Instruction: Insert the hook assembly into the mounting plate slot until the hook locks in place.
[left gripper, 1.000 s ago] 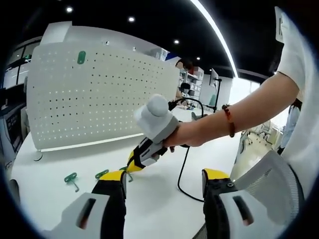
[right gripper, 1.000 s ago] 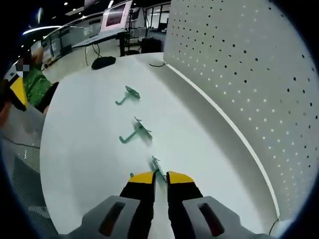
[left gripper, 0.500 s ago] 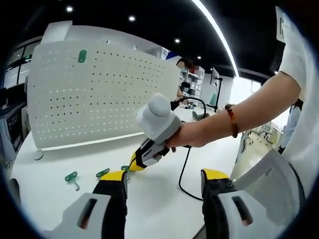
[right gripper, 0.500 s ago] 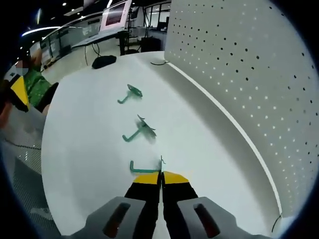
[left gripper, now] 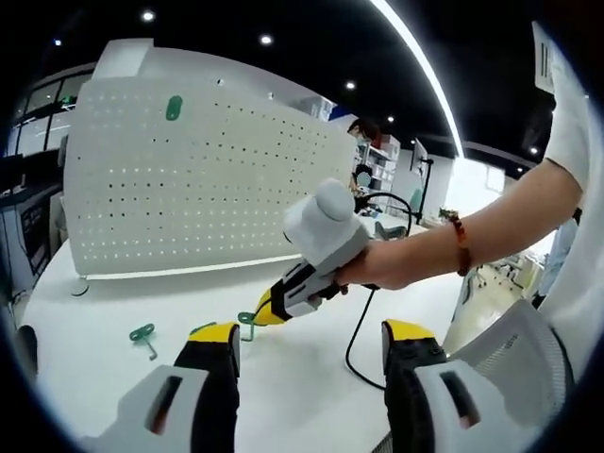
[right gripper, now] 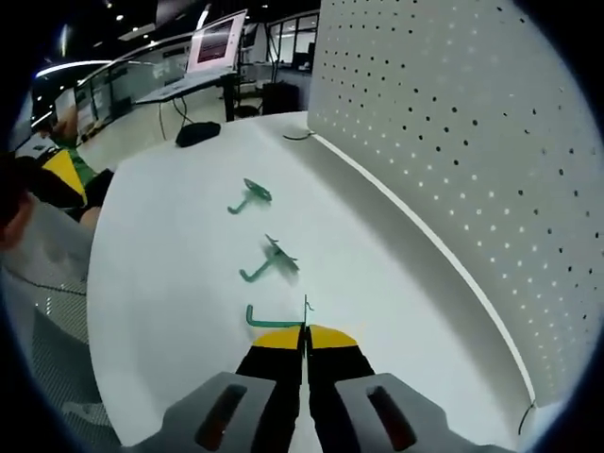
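Note:
My right gripper [right gripper: 305,333] is shut on a green hook [right gripper: 267,319], which is lifted just above the white table [right gripper: 170,274]. The same right gripper [left gripper: 274,307] enters the left gripper view from the right, a hand around it, the green hook [left gripper: 246,321] at its tip. Two more green hooks [right gripper: 251,196] [right gripper: 271,265] lie ahead on the table. The white perforated mounting plate [right gripper: 453,142] stands upright on the right; it is the wide panel [left gripper: 189,184] in the left gripper view, with one green hook [left gripper: 174,108] hung near its top. My left gripper [left gripper: 307,342] is open, holding nothing.
A black cable [left gripper: 354,344] trails across the table behind the right gripper. A mesh chair back [left gripper: 514,354] stands at the right. Desks and a monitor [right gripper: 212,42] fill the room behind. A loose green hook [left gripper: 143,336] lies left of my left jaws.
The right gripper closed on the nearest hook and has raised it off the table. The left gripper view has shifted slightly; the left gripper stays open.

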The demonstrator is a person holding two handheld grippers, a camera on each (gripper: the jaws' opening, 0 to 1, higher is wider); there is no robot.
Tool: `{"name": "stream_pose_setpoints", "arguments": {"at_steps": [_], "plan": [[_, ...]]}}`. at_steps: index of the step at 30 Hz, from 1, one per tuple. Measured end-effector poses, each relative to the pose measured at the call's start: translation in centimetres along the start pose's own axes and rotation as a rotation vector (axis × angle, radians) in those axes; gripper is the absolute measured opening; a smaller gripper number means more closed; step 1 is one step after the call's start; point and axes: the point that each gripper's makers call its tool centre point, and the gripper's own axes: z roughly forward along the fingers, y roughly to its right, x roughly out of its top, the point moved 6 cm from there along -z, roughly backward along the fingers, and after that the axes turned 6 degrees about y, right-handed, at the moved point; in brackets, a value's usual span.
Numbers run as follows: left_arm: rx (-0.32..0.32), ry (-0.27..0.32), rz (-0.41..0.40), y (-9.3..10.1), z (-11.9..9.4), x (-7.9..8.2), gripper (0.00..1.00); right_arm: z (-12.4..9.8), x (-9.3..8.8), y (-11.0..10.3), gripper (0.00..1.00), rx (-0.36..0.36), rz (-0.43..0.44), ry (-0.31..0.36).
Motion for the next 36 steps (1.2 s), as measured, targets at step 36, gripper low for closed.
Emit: {"name": "stream_pose_setpoints", "arguments": {"at_steps": [36], "plan": [[0.056,0.069,-0.101,-0.3,-0.2,1.2,0.56,-6.5,2.8,-2.1,0.00,-0.071,0.106,0.250]]}}
